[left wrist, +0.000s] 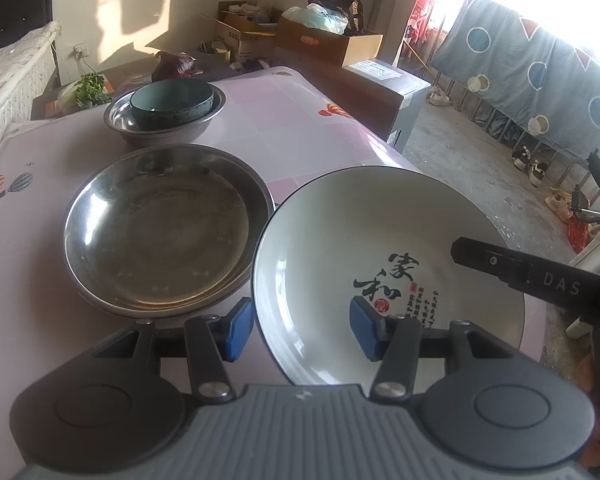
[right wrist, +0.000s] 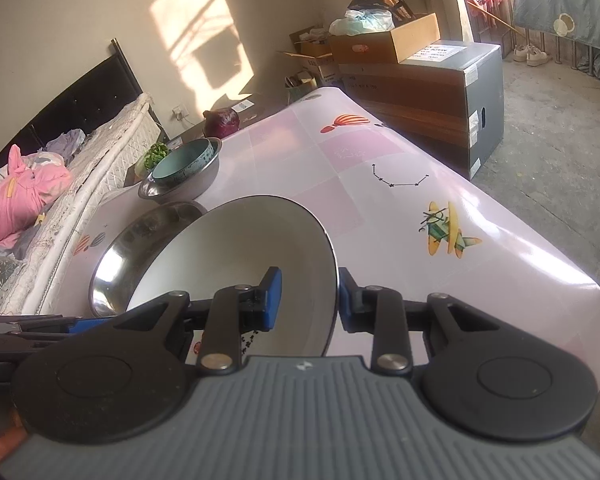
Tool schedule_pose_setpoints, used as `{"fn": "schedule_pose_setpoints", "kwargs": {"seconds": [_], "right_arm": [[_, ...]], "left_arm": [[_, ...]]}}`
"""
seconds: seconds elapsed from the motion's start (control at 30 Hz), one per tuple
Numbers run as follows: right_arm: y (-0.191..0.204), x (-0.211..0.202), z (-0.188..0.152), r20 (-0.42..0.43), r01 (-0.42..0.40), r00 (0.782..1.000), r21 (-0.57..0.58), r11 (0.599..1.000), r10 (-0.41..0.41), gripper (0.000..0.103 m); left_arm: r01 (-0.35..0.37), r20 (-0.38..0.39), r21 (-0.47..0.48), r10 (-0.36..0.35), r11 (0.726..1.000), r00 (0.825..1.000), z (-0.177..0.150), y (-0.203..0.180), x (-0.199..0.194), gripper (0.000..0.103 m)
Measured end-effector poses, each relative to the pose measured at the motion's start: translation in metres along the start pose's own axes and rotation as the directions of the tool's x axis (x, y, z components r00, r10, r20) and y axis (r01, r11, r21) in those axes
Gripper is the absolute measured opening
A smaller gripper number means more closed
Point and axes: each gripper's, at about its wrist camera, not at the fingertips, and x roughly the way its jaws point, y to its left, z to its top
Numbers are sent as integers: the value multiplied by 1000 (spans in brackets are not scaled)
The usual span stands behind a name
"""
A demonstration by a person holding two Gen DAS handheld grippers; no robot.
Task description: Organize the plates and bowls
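Pinching one white plate [left wrist: 380,248] in both jaws, beside two steel basins [left wrist: 164,228] and one teal bowl [left wrist: 172,100].

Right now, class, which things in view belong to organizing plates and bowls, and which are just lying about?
Job:
white ceramic plate with black calligraphy
large shallow steel dish
teal ceramic bowl sitting in a smaller steel bowl
left gripper, right gripper

Lying about:
purple cabbage
leafy green vegetable
cardboard boxes
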Motion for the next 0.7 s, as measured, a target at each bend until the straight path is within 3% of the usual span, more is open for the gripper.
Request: {"fn": "schedule_pose_setpoints", "kwargs": {"seconds": [0.33,0.57,0.63,0.7], "right_arm": [[36,9,21,18,-64,998,-46,997,65,29],[74,47,31,-23,-142,990,-75,987,140,29],[81,61,32,-47,-178,983,-63,982,175,29],[89,73,31,-77,-229,971,-36,973,226,28]], "left_arm": [[-49,61,-85,54,995,997,13,39,-17,53],[-124,56,-148,133,981,989,17,76,-15,53],[-25,91,-146,38,989,995,17,82,-17,41],[-14,119,-102,26,995,993,19,71,-20,41]]}}
